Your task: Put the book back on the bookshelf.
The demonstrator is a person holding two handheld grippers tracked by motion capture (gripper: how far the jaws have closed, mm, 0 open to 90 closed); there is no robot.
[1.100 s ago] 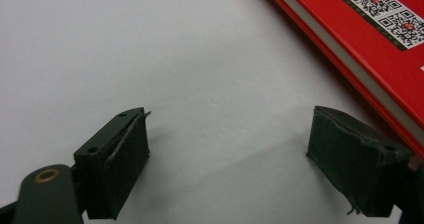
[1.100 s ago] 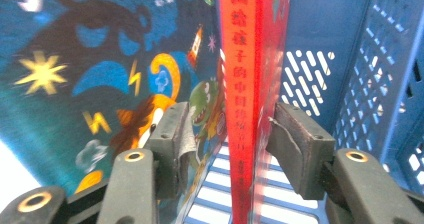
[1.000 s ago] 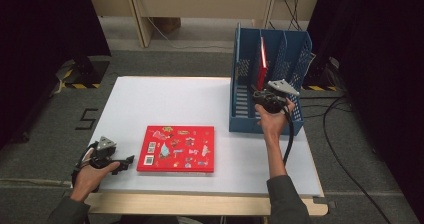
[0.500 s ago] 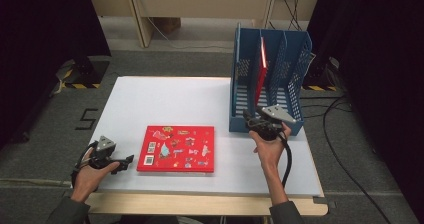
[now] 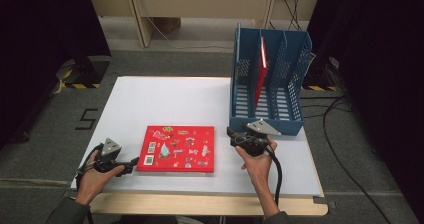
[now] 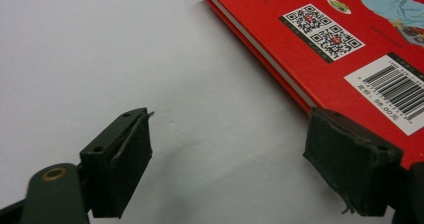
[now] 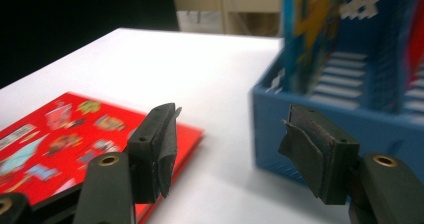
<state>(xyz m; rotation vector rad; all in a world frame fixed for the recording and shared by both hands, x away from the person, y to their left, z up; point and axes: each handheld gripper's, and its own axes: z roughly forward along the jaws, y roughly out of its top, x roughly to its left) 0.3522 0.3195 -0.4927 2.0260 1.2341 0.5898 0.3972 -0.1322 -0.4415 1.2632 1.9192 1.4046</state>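
Books number two in the high view: one red picture book [image 5: 176,148] lies flat on the white table [image 5: 165,99], and a second red book [image 5: 259,73] stands upright in the blue three-slot file rack [image 5: 267,125]. The left gripper [image 5: 131,162] rests just left of the flat book; the right gripper [image 5: 231,135], jaws just opened and empty, sits between that book and the rack.

Left gripper view: jaws spread wide with nothing between them, one pad at the book's edge; two QR codes [image 6: 324,32] and one barcode [image 6: 395,91] show, its small print unreadable.

Right gripper view: jaws apart, bare table between them, book at left, rack at right.
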